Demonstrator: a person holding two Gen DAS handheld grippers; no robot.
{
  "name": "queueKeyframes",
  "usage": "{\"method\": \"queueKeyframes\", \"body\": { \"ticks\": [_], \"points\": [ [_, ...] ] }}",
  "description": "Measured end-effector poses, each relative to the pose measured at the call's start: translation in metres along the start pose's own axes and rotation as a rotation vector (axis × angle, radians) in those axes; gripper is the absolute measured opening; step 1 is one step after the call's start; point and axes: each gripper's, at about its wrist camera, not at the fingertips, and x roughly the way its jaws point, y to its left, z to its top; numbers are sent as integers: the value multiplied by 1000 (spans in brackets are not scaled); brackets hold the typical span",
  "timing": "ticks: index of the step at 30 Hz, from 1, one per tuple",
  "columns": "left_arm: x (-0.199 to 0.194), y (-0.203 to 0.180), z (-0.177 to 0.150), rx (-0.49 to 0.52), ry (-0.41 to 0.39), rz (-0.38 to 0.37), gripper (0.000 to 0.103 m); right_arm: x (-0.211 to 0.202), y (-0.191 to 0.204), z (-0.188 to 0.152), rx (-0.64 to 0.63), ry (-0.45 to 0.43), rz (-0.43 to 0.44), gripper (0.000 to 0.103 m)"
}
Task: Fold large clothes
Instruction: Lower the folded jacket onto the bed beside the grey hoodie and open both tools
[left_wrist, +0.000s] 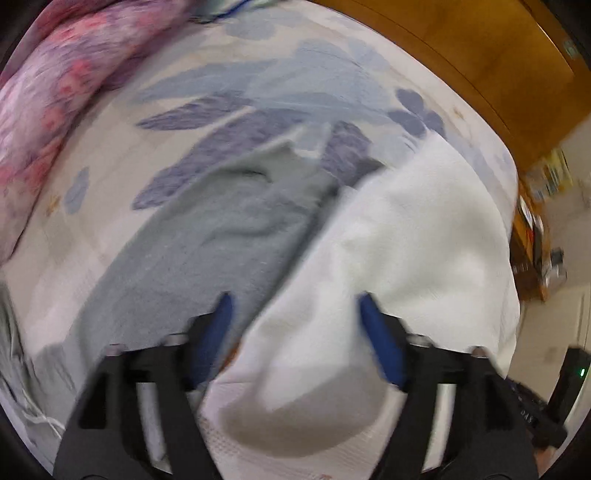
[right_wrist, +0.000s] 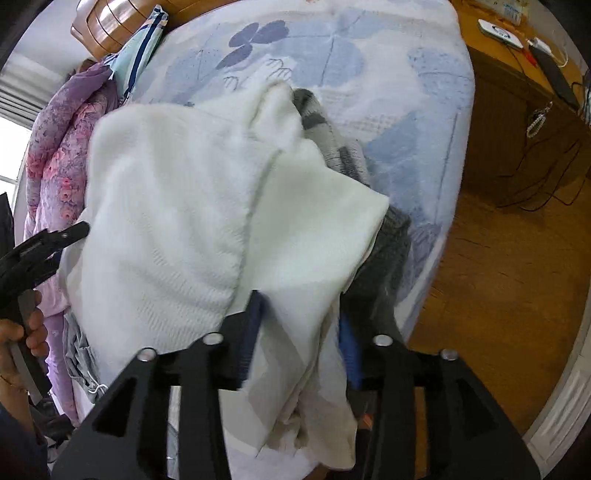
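Both grippers were mid-fold on the white knitted sweater (right_wrist: 177, 206). Left gripper (left_wrist: 295, 306) gaped wide, empty; right gripper (right_wrist: 301, 306) stood half-apart around cloth. Next probably smoothing.

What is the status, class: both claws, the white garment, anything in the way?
Left claw open above white garment. Right claw part open, white fabric between its fingers. Grey garment lies alongside on the bed.

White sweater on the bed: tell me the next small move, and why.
Probably lift both grippers clear of the white sweater. The left gripper stands open above the cloth with nothing pinched, and the right gripper has cloth between its fingers that do not seem to press on it. The sweater lies doubled over on the bed, so this fold looks released.
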Motion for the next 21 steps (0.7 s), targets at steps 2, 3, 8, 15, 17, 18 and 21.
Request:
{"method": "queueKeyframes", "body": {
  "ticks": [2, 3, 8, 15, 17, 18, 21],
  "points": [
    [-22, 12, -7, -27, -36, -51, 75, -16, -2, -2, -39, -27, -58, 43],
    [-35, 18, -13, -37, -63, -49, 75, -26, -1, -4, -59, -39, -87, 43],
    [-86, 12, -42, -23, -142, -88, 75, -45, 24, -17, -239, -48, -80, 43],
    [-24, 3, -74, -39, 16, -73, 76, 12, 78, -41, -573, 55, -108, 43],
    [-11, 11, -78, -75, 16, -97, 81, 35, 64, -36, -515, 99, -64, 46],
    [-13, 16, -80, -106, 10, -127, 81, 38, 60, -32, -478, 119, -50, 46],
    [-29, 28, -98, -165, -40, -142, 82, 24, 70, -39, -513, 102, -114, 51]
  ]
}}
